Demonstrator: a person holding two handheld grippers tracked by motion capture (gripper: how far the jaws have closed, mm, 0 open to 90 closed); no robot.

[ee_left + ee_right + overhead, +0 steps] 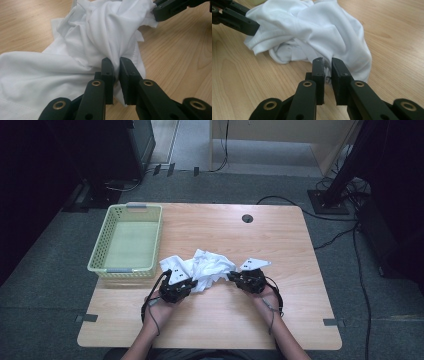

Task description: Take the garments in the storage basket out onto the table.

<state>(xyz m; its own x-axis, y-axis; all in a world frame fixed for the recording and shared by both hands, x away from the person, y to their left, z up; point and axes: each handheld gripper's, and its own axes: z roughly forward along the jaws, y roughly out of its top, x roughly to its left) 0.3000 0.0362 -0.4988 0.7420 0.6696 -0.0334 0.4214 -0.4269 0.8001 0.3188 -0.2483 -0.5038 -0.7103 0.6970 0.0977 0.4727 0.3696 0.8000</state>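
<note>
Both hand-held grippers are clamped on the crumpled white garment [202,266], which lies on the wooden surface [280,240] just beside the green basket [104,238]: the left hand-held gripper [116,68] pinches a gathered fold, the right hand-held gripper [327,68] a fold at the opposite edge. The grasping step appears complete. Next, the cloth would probably need to be lifted and drawn apart evenly, so that neither fold slips free.

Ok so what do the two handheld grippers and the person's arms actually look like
Both the left gripper and the right gripper are black, with flat rectangular fingers on linked bars fastened by brass-coloured rivets. The right one carries a pale grey three-cornered plate on top. A thin dark cable trails from each along the forearm. No sleeves reach the forearms.
</note>
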